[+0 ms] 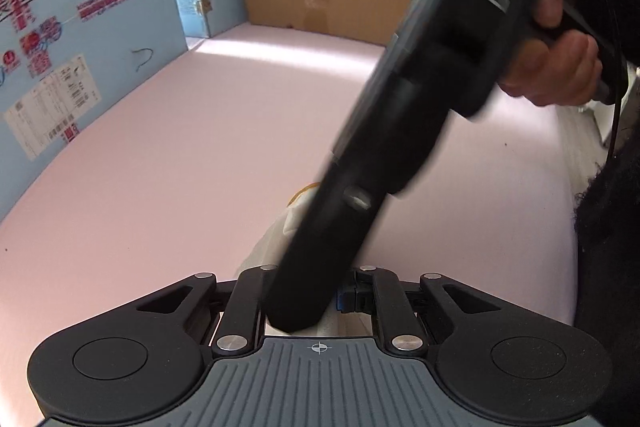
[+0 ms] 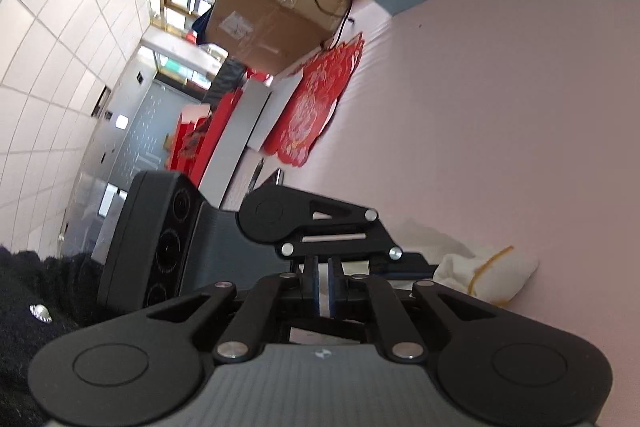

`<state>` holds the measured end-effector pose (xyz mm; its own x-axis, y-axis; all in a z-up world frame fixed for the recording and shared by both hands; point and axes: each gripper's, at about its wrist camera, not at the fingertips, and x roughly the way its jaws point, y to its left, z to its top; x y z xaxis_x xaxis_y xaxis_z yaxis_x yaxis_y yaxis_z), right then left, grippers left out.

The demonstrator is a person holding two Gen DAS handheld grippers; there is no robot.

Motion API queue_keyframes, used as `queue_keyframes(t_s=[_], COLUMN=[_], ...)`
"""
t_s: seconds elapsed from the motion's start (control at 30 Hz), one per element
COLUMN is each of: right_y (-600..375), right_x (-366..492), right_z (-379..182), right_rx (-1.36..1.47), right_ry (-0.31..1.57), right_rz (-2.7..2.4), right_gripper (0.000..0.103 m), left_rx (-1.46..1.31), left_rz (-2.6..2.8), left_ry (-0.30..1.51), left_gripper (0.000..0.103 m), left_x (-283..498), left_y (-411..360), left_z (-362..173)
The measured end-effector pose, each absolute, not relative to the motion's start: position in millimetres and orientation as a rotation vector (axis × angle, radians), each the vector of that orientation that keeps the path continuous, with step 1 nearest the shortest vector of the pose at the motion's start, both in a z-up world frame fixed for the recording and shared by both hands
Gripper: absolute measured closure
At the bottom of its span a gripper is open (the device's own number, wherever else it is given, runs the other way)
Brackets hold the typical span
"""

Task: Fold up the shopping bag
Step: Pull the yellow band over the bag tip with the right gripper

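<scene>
While both tools crowd over the same spot, the crumpled white fabric shopping bag with a yellow cord handle lies bunched on the pale pink foam-topped bench, low and near the front edge, w/ its bulk partly hidden under the hardware.

Right gripper: its blue-padded fingers are pressed nearly together, only a sliver of gap showing; can't tell if any cloth is caught in there. In the left view the right tool's black body reaches diagonally down across the frame, its tip landing right at the left tool's mouth.

Left gripper: the fingers are mostly blocked by that black body. White cloth shows between the linkage, but whether it's pinched or just lying there — can't tell. In the right view the left tool sits on its side, touching or just over the bag.

Risks, as I judge them:
- Tools are v. close; they could knock or jam against each other and pull the cloth out of line.
- Bag is a wad, not flat, so a fold from here prob. comes out lumpy or crooked.
- Cord handle is loose on top and could snag on a finger.
- Thin cloth may slip out of a shallow pinch.
</scene>
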<state>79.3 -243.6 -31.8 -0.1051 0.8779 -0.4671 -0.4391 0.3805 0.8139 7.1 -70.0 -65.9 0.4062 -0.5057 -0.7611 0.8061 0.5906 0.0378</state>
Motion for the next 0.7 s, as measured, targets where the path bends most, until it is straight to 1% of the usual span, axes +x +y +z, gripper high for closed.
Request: queue_keyframes(t_s=[0.07, 0.13, 0.2, 0.3, 0.4, 0.53, 0.6, 0.7], right_y=[-249.0, -267.3, -282.5, -295.5, -293.4, -296.6, -299.4, -307.9], right_x=[77.7, 73.7, 69.2, 62.6, 61.7, 67.9, 72.1, 78.7], right_z=[-32.4, -26.0, -18.1, -12.6, -18.0, -27.9, -32.2, -40.3], right_rx=[0.479, 0.507, 0.475, 0.410, 0.384, 0.419, 0.427, 0.490], right_ry=[1.226, 1.185, 1.145, 1.112, 1.118, 1.148, 1.172, 1.195], right_rz=[1.167, 1.113, 1.034, 0.935, 0.886, 0.843, 0.816, 0.785], right_gripper=[0.095, 0.092, 0.083, 0.083, 0.083, 0.085, 0.082, 0.082], left_rx=[0.451, 0.444, 0.433, 0.466, 0.571, 0.715, 0.782, 0.841], left_rz=[-0.855, -0.848, -0.846, -0.845, -0.846, -0.833, -0.829, -0.829], left_ry=[0.777, 0.777, 0.777, 0.765, 0.725, 0.668, 0.647, 0.637], left_gripper=[0.089, 0.089, 0.089, 0.089, 0.089, 0.089, 0.089, 0.089], left_x=[5.2, 2.8, 2.8, -2.7, -8.5, -20.7, -28.4, -31.5], left_y=[-72.1, -71.3, -70.6, -72.7, -82.3, -96.2, -102.2, -107.9], left_z=[-65.4, -65.2, -65.3, -64.0, -65.4, -69.9, -71.2, -72.1])
